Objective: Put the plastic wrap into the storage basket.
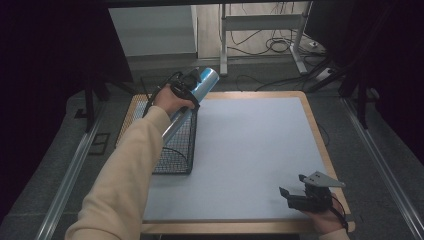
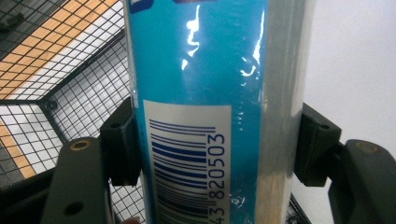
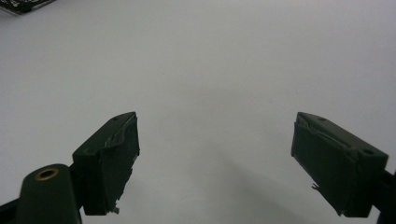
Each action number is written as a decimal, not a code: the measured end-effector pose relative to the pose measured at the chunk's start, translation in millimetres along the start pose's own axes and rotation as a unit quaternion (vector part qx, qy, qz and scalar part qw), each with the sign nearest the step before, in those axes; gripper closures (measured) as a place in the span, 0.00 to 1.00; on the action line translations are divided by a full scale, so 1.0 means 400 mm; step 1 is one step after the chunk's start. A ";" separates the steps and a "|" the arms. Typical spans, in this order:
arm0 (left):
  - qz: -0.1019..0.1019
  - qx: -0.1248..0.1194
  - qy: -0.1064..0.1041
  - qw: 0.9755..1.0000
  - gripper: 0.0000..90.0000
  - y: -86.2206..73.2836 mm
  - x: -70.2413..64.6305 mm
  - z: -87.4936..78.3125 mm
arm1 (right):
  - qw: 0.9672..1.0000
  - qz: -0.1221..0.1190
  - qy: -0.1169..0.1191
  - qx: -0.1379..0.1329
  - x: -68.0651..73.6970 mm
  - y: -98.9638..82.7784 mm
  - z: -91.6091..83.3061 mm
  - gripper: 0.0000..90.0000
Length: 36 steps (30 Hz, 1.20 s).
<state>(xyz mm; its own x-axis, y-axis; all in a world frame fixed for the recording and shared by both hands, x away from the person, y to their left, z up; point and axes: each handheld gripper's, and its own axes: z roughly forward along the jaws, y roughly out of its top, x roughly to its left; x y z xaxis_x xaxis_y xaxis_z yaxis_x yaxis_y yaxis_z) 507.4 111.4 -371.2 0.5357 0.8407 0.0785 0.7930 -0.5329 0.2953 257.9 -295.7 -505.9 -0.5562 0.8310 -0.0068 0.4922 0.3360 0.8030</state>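
At the near edge of the table (image 1: pixel 250 222), well apart from the basket (image 1: pixel 175 150), the right gripper (image 1: pixel 295 187) is seen resting with its jaws spread wide and nothing held between them; only bare grey mat lies ahead of them in the right gripper view. Farther off, at the basket's far end, the left gripper (image 1: pixel 186 82) is closed on a long blue tube (image 1: pixel 202 85). The tube is held tilted, its lower part reaching down into the basket and its upper end raised above the rim. In the left gripper view the tube (image 2: pixel 205 93) is clamped on both sides by the black pads (image 2: pixel 119 140), around a barcode label (image 2: pixel 187 163). The tube is judged stiff, light and slippery, since it is wrapped in glossy film; a hold near its middle is judged steadiest. Both ends of the tube are cut off in the left gripper view, its contents cannot be made out, and its lower end is hard to trace behind the mesh and the sleeve (image 1: pixel 125 175).
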 end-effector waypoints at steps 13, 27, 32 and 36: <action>-0.012 0.015 0.018 1.000 0.35 -0.011 0.040 0.036 | 1.000 0.001 -0.002 0.001 -0.003 -0.001 0.000 0.17; -0.023 0.030 0.035 0.999 0.35 -0.018 0.064 0.073 | 1.000 0.002 -0.002 0.001 -0.004 -0.002 0.000 0.17; -0.025 0.036 0.040 0.998 0.35 -0.015 0.068 0.086 | 1.000 0.001 -0.003 0.001 -0.005 -0.002 0.000 0.17; -0.022 0.041 0.043 0.998 0.35 -0.012 0.067 0.094 | 1.000 0.002 -0.004 0.002 -0.006 -0.002 0.001 0.17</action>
<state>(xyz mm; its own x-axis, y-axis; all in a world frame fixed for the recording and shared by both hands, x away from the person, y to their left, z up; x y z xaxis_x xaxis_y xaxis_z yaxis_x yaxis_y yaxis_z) 528.9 132.8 -406.3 0.4749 0.8671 0.1503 0.8386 -0.4976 0.2215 258.9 -297.8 -506.8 -0.5494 0.8355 -0.0078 0.4970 0.3342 0.8008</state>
